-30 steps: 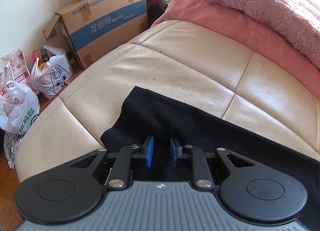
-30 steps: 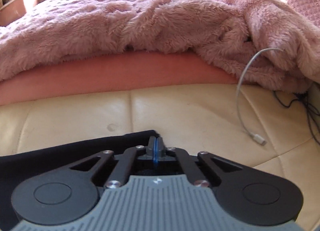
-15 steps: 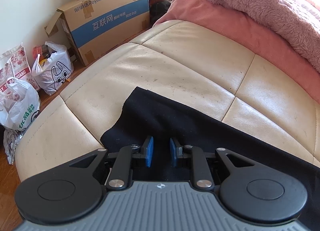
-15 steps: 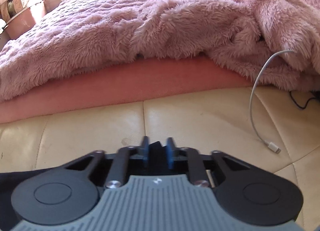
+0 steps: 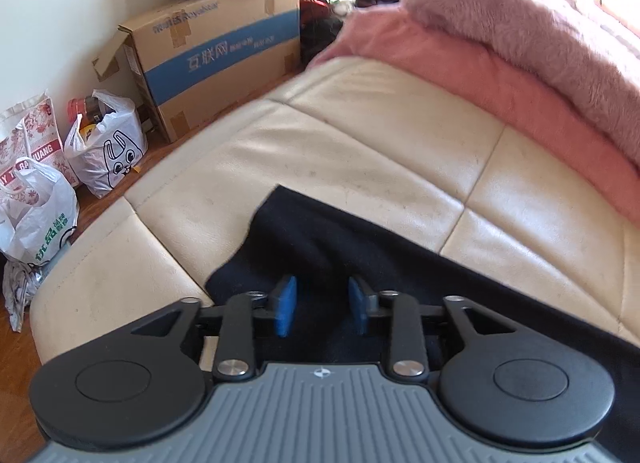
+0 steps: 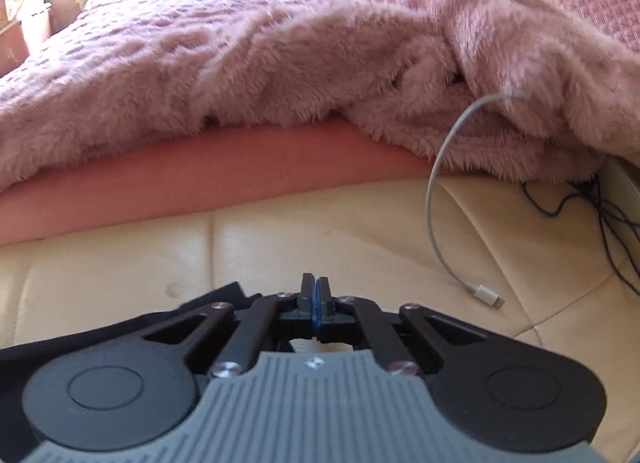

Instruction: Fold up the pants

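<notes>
On the cream leather cushion (image 5: 360,167) lie the black pants (image 5: 344,239), spread flat — the left gripper (image 5: 322,305) poised over them, blue pads apart. The right gripper (image 6: 316,305) has its pads pressed together at the cloth's edge; whether fabric sits between them cannot be told. A white cable (image 6: 440,223) trails nearby.

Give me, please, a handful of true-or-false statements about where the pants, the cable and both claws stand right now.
1. The left claw is open above the black pants. True.
2. The right claw is wide open. False: its pads are pressed together.
3. The white cable lies across the pants. False: it lies on the cream cushion, apart from them.
4. A fluffy pink blanket lies beyond the cushion. True.
5. The pants are light blue. False: they are black.
</notes>
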The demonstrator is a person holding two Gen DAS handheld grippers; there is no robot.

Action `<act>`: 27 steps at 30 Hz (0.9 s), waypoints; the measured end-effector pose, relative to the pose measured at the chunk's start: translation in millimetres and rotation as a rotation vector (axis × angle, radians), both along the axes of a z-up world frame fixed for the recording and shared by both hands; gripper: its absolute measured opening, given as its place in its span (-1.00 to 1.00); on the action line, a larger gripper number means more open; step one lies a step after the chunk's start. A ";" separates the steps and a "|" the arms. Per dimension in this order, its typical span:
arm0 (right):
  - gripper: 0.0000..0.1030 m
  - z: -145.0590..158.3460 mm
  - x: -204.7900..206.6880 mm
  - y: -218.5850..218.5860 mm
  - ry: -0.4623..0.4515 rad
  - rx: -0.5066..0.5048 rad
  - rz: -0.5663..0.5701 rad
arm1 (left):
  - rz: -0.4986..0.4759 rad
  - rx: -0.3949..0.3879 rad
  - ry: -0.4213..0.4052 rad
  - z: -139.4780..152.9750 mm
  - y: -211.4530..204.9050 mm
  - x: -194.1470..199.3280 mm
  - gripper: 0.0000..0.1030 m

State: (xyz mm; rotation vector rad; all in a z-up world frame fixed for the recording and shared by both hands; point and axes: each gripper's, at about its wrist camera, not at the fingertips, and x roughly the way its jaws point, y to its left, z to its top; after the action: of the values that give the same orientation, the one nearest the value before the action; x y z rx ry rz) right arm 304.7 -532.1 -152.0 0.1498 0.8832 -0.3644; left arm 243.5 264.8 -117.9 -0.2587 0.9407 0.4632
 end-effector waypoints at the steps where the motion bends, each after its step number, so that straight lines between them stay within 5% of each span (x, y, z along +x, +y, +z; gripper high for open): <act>1: -1.00 7.2 -3.5 8.1 -0.012 -0.002 0.030 | 0.018 -0.004 -0.026 4.5 3.4 -5.2 0.00; 6: -0.91 31.0 -26.9 62.0 -0.072 0.045 0.145 | 0.173 -0.216 -0.164 15.9 40.1 -45.8 0.24; 9: -0.68 32.7 -41.3 100.6 -0.089 0.092 0.191 | 0.281 -0.388 -0.239 7.4 63.0 -70.9 0.30; 13: -0.63 29.3 -61.1 153.5 -0.103 0.155 0.251 | 0.376 -0.531 -0.284 -14.4 80.7 -92.5 0.29; 18: -0.61 21.6 -80.1 202.7 -0.086 0.207 0.279 | 0.386 -0.566 -0.375 -22.9 82.5 -100.0 0.31; 23: -0.61 15.4 -91.1 230.5 -0.053 0.223 0.298 | 0.381 -0.507 -0.410 -24.3 69.6 -98.5 0.22; 27: -0.59 14.4 -105.8 249.5 -0.031 0.221 0.334 | 0.362 -0.456 -0.386 -24.6 58.2 -92.6 -0.41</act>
State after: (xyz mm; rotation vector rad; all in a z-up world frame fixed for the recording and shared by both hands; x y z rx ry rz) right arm 198.9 -282.6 -137.7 0.2079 0.8987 0.0474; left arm 150.9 323.0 -142.6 -0.9106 0.6083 0.5017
